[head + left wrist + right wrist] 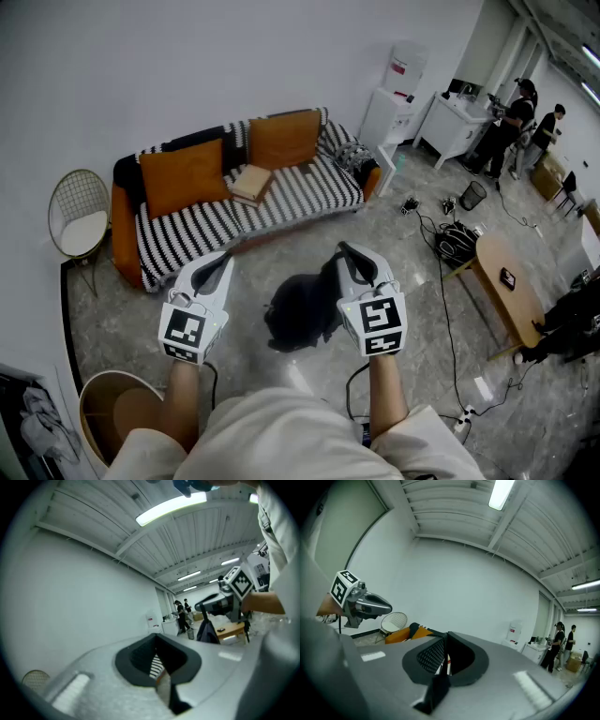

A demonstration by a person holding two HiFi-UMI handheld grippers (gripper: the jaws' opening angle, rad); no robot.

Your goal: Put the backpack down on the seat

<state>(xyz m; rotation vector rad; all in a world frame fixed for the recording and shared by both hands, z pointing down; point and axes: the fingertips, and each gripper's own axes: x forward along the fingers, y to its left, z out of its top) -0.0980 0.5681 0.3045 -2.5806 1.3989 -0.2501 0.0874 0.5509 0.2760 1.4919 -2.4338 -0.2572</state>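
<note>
Sofa beyond, backpack from above, probable strap closer

Left gripper: silver-grey shell, black-lined jaws.
Right gripper: matching shell; black cable at its near end.
Marker cubes: white, black square codes.
Top: cream, short-sleeved.

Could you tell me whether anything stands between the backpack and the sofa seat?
Nothing visible blocks the way: the floor between the backpack, hanging from the right gripper, and the sofa is bare. A tan flat item lies mid-seat, though.
</note>
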